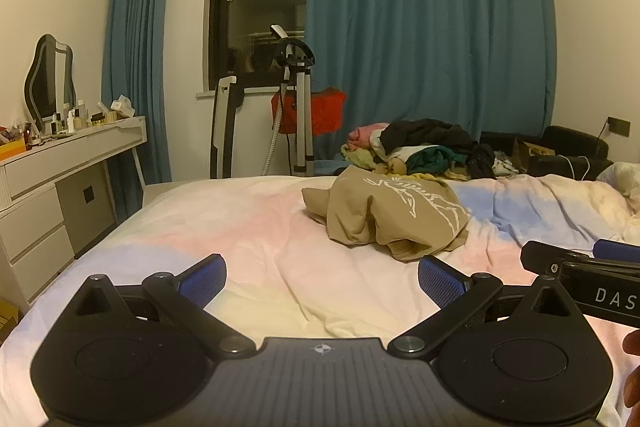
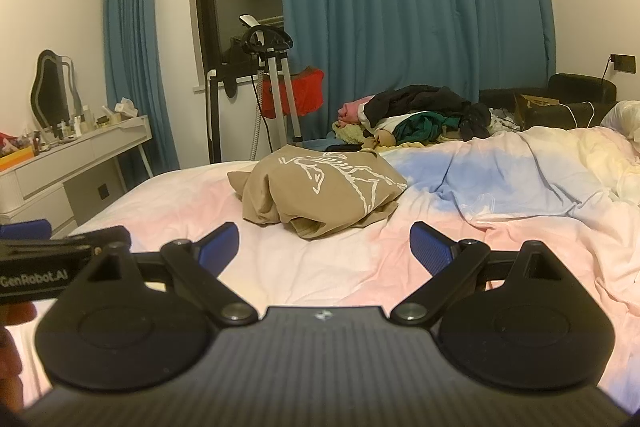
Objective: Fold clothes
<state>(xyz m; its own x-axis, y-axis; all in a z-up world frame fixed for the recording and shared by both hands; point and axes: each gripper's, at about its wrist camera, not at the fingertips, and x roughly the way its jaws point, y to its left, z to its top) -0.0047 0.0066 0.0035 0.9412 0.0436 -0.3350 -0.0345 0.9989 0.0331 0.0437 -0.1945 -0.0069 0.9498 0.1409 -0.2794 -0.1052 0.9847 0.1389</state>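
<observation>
Your left gripper [image 1: 322,281] sits low in the left wrist frame with its blue-padded fingers [image 1: 202,279] spread wide, and nothing is between them but bare bedding. Your right gripper [image 2: 324,247] is the same in its own view: jaws fully apart, holding nothing, hovering over the pastel pink, blue and cream bedsheet [image 2: 480,227]. Part of the right gripper also shows at the right edge of the left wrist frame, just beside the left one.

The crumpled tan cotton T-shirt with a white line drawing [image 1: 384,215] lies in a heap on the sheet, centre-right of the left wrist frame and just above centre in the right wrist frame, apart from both grippers. Behind it, at the far edge of the bed, sits a mixed pile of black, green, pink and yellow clothes [image 1: 424,147]. The long teal curtains [image 1: 420,19] fill the upper frame, and a white dressing table with bottles [image 1: 72,147] stands at the left.
</observation>
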